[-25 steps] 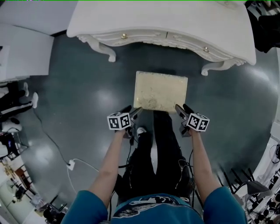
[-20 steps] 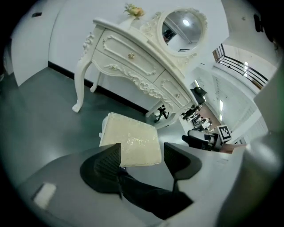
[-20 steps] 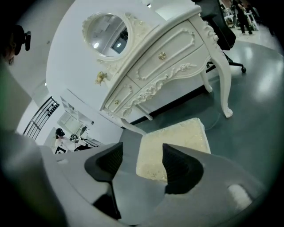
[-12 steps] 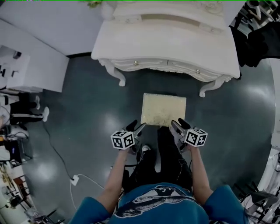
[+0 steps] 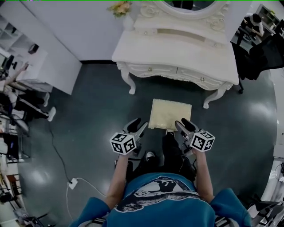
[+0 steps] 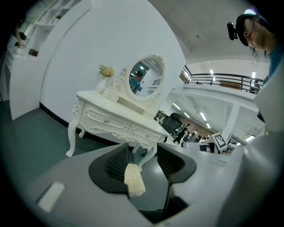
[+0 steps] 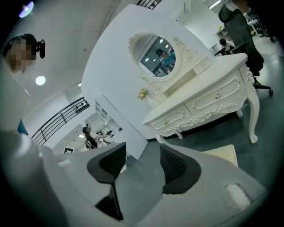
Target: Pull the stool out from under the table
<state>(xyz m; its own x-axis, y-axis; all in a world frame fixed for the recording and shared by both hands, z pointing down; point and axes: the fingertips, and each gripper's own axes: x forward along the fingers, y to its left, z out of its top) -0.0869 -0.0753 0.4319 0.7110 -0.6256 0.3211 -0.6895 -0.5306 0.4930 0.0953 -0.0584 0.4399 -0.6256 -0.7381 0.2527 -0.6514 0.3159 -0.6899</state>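
Note:
The cream cushioned stool [image 5: 170,114] stands on the dark floor, out in front of the white dressing table [image 5: 177,48], just ahead of my feet. My left gripper [image 5: 137,127] hangs by its near left corner and my right gripper [image 5: 182,126] by its near right corner, both apart from it. Both pairs of jaws are closing with nothing gripped. In the left gripper view the stool [image 6: 134,179] shows small and far off between the jaws of the left gripper [image 6: 143,162]. The right gripper [image 7: 142,162] has only floor between its jaws, with the stool [image 7: 222,154] to its right.
A white cabinet [image 5: 49,66] stands at the left, with a cable and plug [image 5: 73,181] on the floor below it. A black office chair [image 5: 262,48] sits right of the table. The table carries an oval mirror [image 5: 195,4] and flowers [image 5: 119,7].
Both grippers have come off the stool's near corners, and their jaws have narrowed. The view has risen and drawn back, so the stool and table look smaller and further away.

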